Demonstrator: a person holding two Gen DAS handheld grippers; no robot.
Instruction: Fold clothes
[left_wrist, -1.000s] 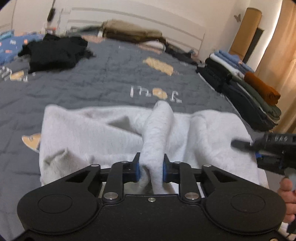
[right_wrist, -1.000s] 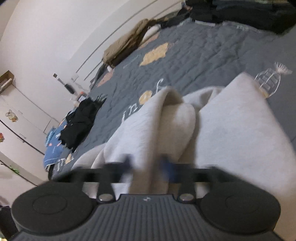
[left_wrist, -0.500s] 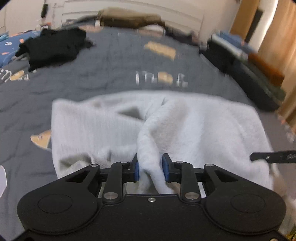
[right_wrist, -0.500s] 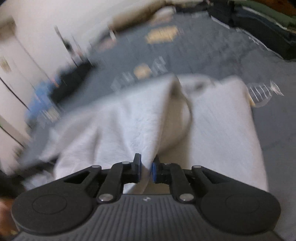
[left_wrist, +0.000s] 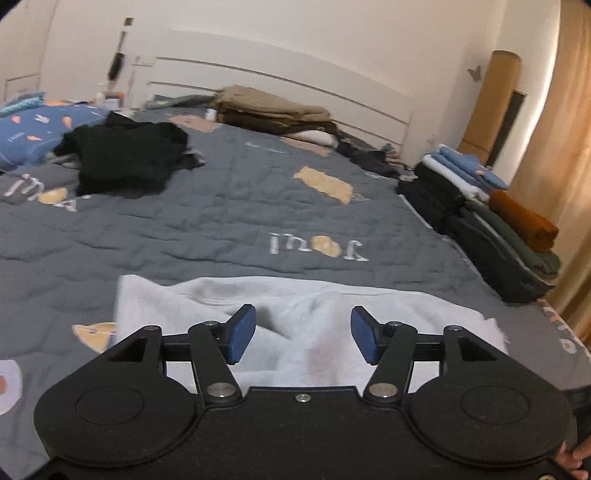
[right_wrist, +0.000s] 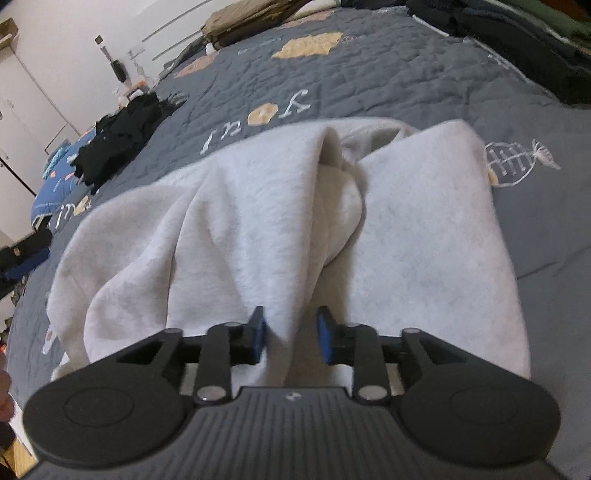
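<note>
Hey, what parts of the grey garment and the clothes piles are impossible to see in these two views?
- Grey garment, left wrist view: its near edge is hidden behind the left gripper.
- Right wrist view: right gripper covers its near hem.
- Folded stack: cut off by the right wrist view's top edge.

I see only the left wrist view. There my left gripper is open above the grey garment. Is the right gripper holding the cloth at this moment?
Observer: No. The right gripper is open. A raised ridge of the grey garment runs between its pads, with a gap at one pad.
Operator: Does the garment lie flat on that side?
Observer: Not flat. A bunched fold bulges up in its middle.
Operator: What lies past the garment there?
Observer: An embroidered fish skeleton on the quilt, just beside the garment's edge.
</note>
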